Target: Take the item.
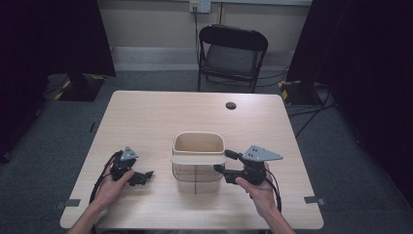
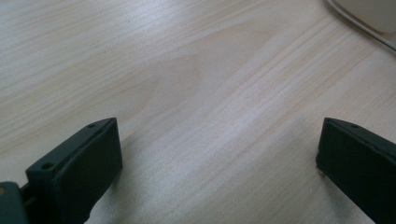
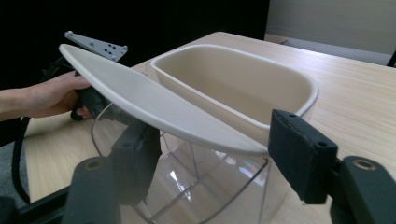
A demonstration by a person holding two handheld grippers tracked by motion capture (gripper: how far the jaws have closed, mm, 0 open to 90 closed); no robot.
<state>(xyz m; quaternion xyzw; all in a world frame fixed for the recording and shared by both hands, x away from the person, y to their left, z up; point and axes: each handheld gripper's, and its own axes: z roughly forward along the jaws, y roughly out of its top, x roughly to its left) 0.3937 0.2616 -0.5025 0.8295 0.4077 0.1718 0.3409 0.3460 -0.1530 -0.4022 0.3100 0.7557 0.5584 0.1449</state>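
Observation:
A beige bin sits in a clear plastic tub at the table's middle front. A flat beige lid lies tilted across the tub's near rim. My right gripper is open at the lid's right end. In the right gripper view the lid tapers to a tip between the spread jaws of that gripper; contact is unclear. To the left of the tub my left gripper rests open, low over bare wood. The left gripper view has this gripper with nothing between its jaws.
A black folding chair stands behind the table. A small black round cap sits in the tabletop's far middle. The tub's edge shows at the upper right of the left gripper view. Dark curtains hang on both sides.

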